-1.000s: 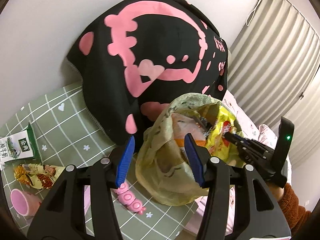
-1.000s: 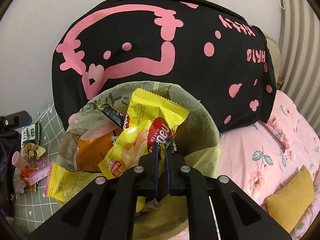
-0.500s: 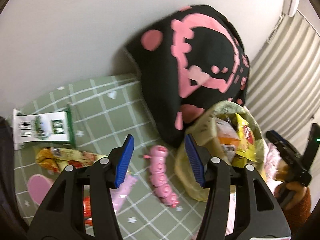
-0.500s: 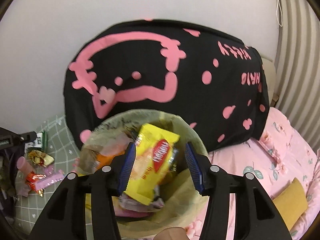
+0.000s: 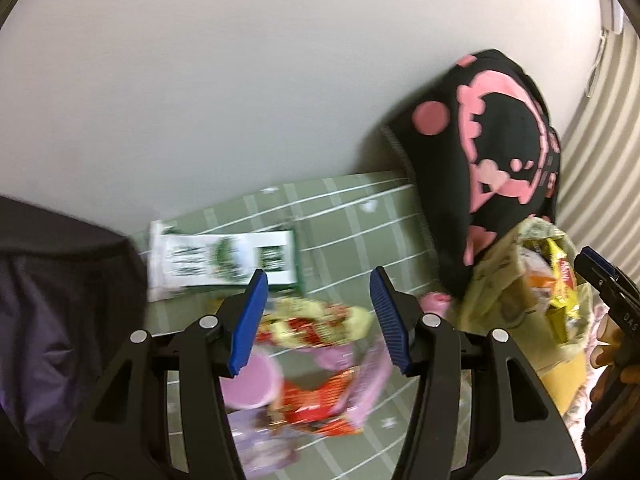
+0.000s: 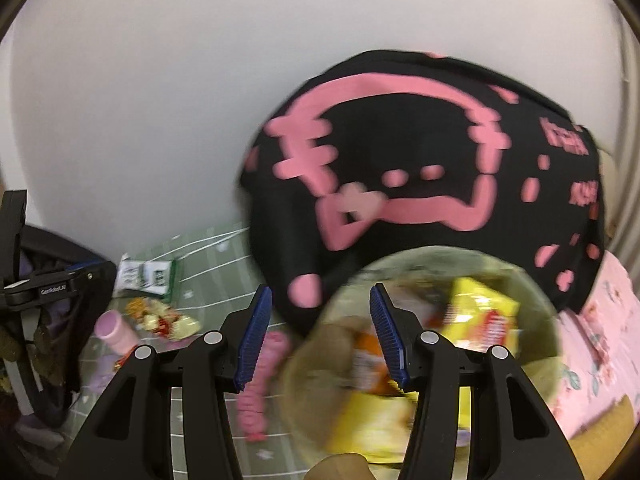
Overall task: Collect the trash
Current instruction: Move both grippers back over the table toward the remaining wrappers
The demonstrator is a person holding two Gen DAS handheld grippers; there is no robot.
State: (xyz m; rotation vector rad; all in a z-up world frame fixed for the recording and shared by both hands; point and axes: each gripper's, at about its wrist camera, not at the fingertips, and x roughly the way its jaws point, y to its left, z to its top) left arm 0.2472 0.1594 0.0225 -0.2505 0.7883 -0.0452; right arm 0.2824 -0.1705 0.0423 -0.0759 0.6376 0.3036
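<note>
My left gripper (image 5: 319,280) is open and empty, hovering over litter on the green checked sheet (image 5: 360,216): a yellow-red wrapper (image 5: 316,322), a red wrapper (image 5: 316,404), a green-white packet (image 5: 224,258) and a pink cup (image 5: 248,384). My right gripper (image 6: 320,294) is open with nothing in it, above the left rim of the trash bag (image 6: 440,258). A yellow wafer packet (image 6: 484,312) lies loose inside that bag. The same bag (image 5: 504,280) shows at the right of the left wrist view. Both views are blurred.
A black cushion with pink print (image 6: 420,152) leans on the wall behind the bag. A pink toy (image 6: 260,384) lies beside the bag. Pink floral bedding (image 6: 600,320) is to the right, and dark fabric (image 5: 60,300) to the left. A hand (image 6: 340,466) shows at the bottom edge.
The right gripper opened and let the yellow wafer packet drop into the bag, then rose and swung left. The left gripper swung left from the bag to over the wrappers.
</note>
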